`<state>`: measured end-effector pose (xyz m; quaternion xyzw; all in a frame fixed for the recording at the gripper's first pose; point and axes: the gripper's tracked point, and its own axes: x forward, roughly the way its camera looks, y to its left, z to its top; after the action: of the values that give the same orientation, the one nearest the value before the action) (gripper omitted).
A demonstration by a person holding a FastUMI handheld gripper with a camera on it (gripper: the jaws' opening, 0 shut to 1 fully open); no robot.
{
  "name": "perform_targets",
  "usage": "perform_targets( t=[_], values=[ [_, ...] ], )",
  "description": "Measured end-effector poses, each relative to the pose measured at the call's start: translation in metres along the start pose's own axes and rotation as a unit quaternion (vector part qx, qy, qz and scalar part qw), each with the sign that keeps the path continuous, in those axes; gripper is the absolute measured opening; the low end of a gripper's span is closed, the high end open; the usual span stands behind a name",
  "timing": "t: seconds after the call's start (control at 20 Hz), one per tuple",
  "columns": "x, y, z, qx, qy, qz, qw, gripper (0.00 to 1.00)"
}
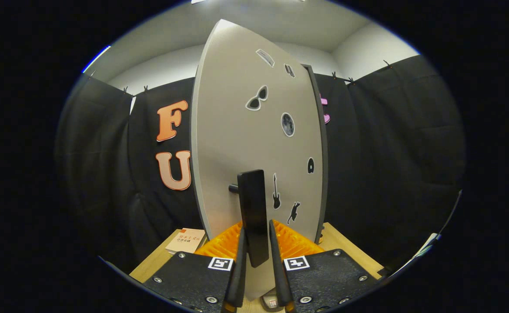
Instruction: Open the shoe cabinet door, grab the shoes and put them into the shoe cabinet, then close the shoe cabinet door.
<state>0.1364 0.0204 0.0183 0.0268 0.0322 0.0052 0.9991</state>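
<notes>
The shoe cabinet door (246, 139) is a pale grey panel with several small black stickers on it. It stands right in front of me, swung partly out. A black upright bar handle (252, 213) sticks out from the door on a short peg. My gripper (256, 232) is shut on this handle, one finger pressing each side of its lower half. A dark edge of the cabinet (322, 148) runs along the door's right side.
A wooden table top (346, 245) lies under the cabinet. A small book with a pale cover (186, 240) rests on the table to the left of my fingers. Black cloth walls close in the space behind and on both sides.
</notes>
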Motion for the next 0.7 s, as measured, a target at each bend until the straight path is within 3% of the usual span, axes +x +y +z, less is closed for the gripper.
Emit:
perform_targets(
  t=[0.7],
  values=[
    [-0.02, -0.075, 0.0, 0.008, -0.005, -0.049, 0.999, 0.28]
  ],
)
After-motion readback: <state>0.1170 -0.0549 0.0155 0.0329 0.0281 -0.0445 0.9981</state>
